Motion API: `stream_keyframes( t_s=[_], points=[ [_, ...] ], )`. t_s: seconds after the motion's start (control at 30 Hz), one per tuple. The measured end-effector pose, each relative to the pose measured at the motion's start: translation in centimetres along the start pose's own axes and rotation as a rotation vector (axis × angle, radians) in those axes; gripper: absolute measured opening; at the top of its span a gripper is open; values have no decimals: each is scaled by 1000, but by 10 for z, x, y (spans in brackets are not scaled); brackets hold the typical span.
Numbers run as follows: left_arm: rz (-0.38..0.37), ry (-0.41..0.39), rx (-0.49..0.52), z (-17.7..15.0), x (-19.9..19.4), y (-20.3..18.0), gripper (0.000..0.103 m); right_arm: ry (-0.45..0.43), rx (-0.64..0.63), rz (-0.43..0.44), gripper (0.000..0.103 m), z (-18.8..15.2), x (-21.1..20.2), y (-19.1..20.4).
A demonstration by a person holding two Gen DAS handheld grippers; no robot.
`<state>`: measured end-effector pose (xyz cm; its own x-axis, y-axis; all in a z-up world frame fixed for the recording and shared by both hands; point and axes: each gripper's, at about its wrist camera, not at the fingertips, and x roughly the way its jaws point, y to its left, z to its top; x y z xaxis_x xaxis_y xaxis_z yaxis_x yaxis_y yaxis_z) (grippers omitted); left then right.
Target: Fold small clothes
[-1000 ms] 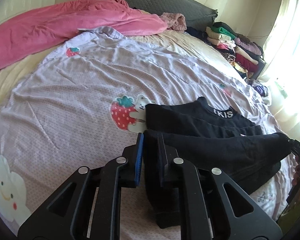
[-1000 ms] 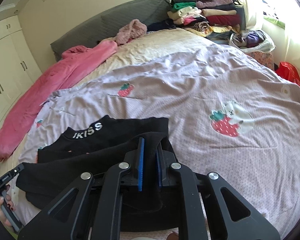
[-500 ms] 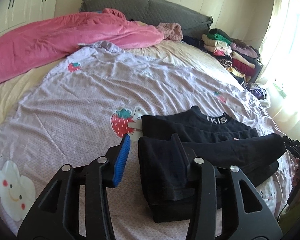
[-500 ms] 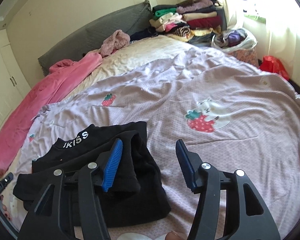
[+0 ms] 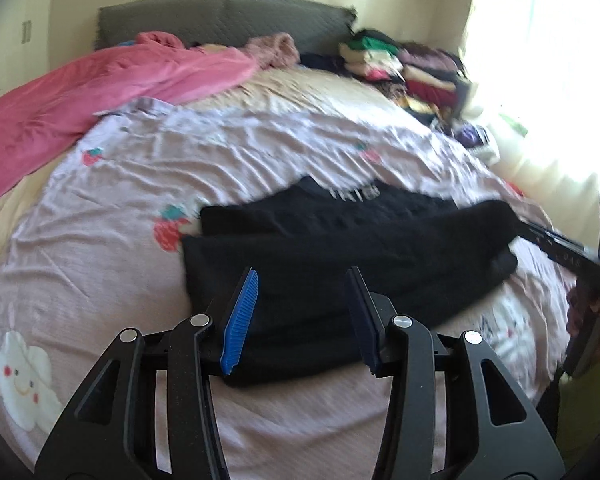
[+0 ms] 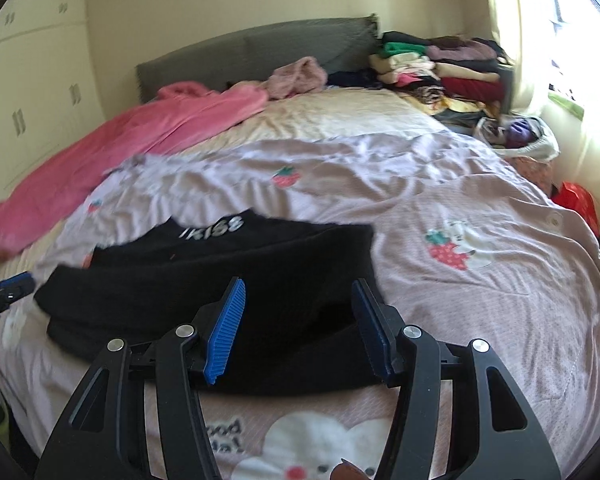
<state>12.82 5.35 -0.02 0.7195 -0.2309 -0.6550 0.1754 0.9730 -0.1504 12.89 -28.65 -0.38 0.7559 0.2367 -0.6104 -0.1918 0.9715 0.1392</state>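
Observation:
A black garment (image 5: pixel 340 248) with white lettering at its collar lies folded on the lilac quilt (image 5: pixel 148 264); it also shows in the right wrist view (image 6: pixel 236 280). My left gripper (image 5: pixel 300 312) is open and empty, hanging just above the garment's near left end. My right gripper (image 6: pixel 296 324) is open and empty above the garment's near right end. The right gripper's body (image 5: pixel 572 252) shows at the right edge of the left wrist view. The left gripper's tip (image 6: pixel 4 292) shows at the left edge of the right wrist view.
A pink blanket (image 5: pixel 92 96) lies along the bed's far left. A grey headboard (image 6: pixel 252 52) stands behind. Stacked folded clothes (image 6: pixel 440 68) sit at the far right, with a bag of clothes (image 6: pixel 520 136) and a bright window beside them.
Both grippers were shut on the garment's edge a second ago; they opened, let it drop onto the quilt, and have pulled back and up.

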Motion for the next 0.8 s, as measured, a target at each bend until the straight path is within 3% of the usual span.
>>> stream_keyframes(
  t_s=[0.23,0.47,0.8],
  points=[
    [-19,98,80,-33,21,-26,37,76,-79,44,38,-21,7,21],
    [18,151,92,-46,35,-23,37,143,-117,58,37,-37,23,35],
    [98,138,106,-47,47,-14,37,192,-101,35,37,-47,45,27]
  ],
)
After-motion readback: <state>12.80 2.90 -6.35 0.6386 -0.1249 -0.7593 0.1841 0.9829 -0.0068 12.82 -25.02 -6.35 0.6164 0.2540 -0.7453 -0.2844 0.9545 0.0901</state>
